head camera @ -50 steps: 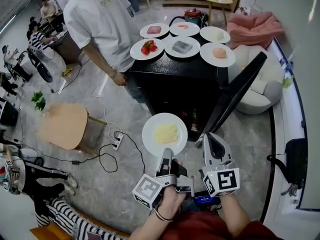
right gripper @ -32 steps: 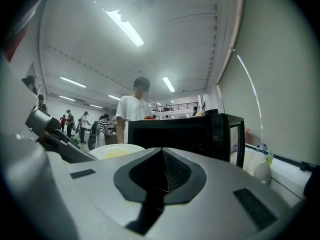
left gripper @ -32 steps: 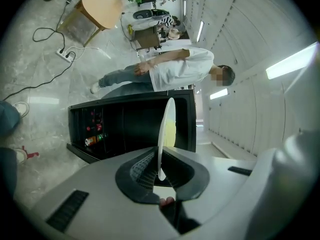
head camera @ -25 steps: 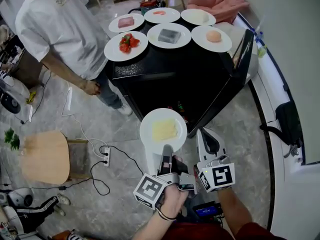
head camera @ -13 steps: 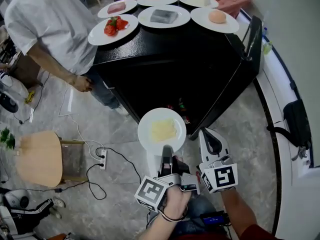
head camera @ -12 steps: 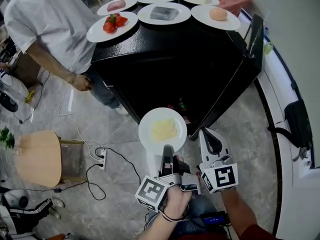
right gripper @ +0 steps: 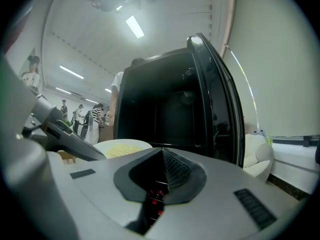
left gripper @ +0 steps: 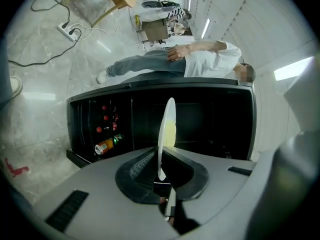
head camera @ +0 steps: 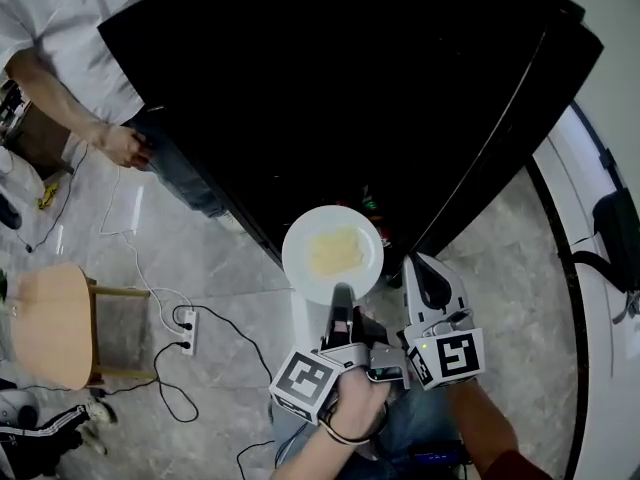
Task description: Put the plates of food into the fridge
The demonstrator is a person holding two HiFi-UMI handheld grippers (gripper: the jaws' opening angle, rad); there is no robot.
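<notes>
**Head view: first plate nearing the open fridge, nothing shelved yet**

The left gripper (head camera: 341, 291) is clamping the near rim of a white plate (head camera: 333, 253) and carrying it level at the centre of the frame, just in front of the black fridge (head camera: 350, 88) that is filling the upper half. Pale yellow food (head camera: 335, 251) is lying in the middle of the plate. The door (head camera: 510, 138) is standing wide open at the right, so that step is looking finished.

In the left gripper view the plate (left gripper: 167, 134) is showing edge-on between the pinching jaws, at the centre, with the dark shelves of the fridge (left gripper: 200, 119) behind it and a few bottles (left gripper: 105, 145) at the left. No plate is showing on those shelves.

The right gripper (head camera: 418, 268) is riding beside the plate at lower right, with its jaws closed together and carrying nothing; its own view is confirming this, looking into the fridge (right gripper: 170, 109).

A person (head camera: 120, 146) is standing at the upper left.

By my reading, this plate is waiting to go onto a shelf. How many more are waiting, these pictures are not showing.
</notes>
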